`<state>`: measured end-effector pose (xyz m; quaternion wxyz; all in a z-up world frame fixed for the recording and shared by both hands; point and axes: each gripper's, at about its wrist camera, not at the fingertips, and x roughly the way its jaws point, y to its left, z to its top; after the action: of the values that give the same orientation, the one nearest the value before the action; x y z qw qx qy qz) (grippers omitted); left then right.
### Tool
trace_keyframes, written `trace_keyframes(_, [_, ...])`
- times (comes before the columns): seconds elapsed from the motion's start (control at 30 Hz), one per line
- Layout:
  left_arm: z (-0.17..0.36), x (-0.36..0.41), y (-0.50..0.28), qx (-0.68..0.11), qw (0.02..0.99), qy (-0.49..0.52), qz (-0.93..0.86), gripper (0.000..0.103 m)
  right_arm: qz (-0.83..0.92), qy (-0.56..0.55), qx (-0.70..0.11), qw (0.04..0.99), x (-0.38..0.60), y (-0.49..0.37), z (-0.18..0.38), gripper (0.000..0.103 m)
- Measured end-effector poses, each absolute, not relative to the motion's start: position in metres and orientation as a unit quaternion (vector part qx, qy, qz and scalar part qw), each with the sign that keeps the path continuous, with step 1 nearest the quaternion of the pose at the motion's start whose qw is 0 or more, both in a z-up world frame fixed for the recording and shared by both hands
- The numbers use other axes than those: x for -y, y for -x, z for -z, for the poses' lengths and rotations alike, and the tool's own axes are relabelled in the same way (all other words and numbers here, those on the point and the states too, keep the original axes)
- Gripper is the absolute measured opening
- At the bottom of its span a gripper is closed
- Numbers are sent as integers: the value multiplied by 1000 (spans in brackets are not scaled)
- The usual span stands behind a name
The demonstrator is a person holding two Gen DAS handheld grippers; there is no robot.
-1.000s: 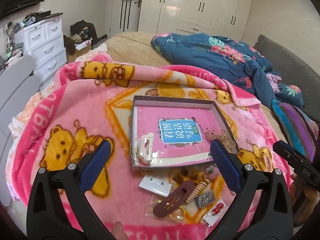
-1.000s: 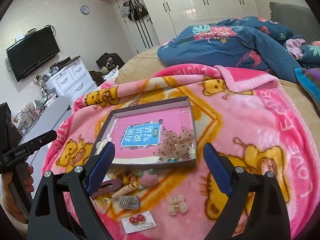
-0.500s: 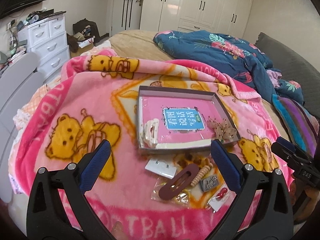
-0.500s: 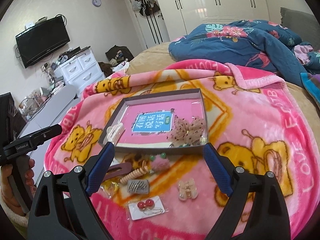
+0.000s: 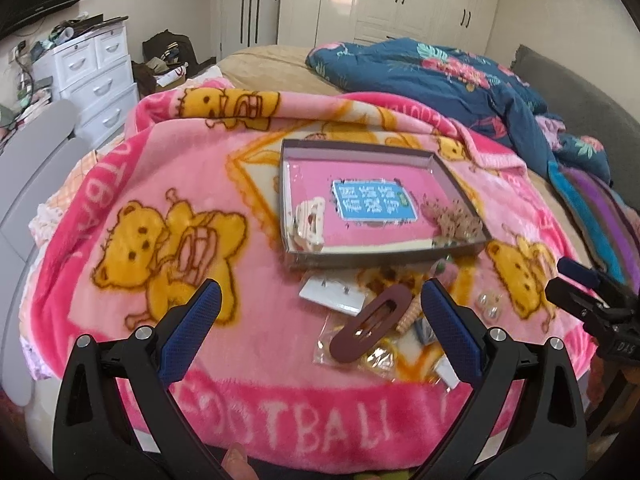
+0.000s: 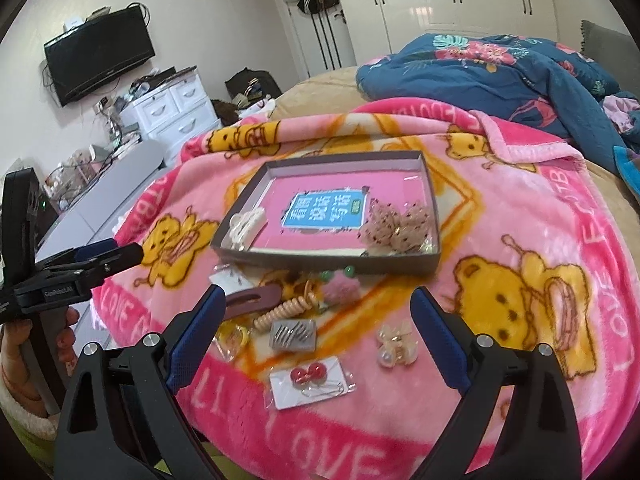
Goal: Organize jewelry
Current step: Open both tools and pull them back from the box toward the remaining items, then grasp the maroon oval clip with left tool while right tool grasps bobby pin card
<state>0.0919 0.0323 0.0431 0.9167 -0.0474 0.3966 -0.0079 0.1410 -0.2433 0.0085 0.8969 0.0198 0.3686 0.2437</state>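
1. Both tongs, left and right, hang spread wide and empty over the loose pile just in front of the shallow box.
2. The fuzzy blanket is soft, so the pearl claw clip could sink or skid.
3. The earring card lies flat; pinching it probably snags fleece instead.
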Motion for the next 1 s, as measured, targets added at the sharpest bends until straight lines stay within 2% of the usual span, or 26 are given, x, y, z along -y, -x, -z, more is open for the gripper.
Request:
trace_keyframes(0.63, [25,-33,-81,-464,885,7,38,93,-260,17,-426,866,214,-142,44,92])
trace_keyframes(0.8, [39,-28,-85,-478,877,-8,55,83,-268,20,-447,853,205,-152,60,83])
trace_keyframes(1.0, [47,-22,-98,-485,871,-25,74,65,-278,6,-478,834,196,-171,81,71])
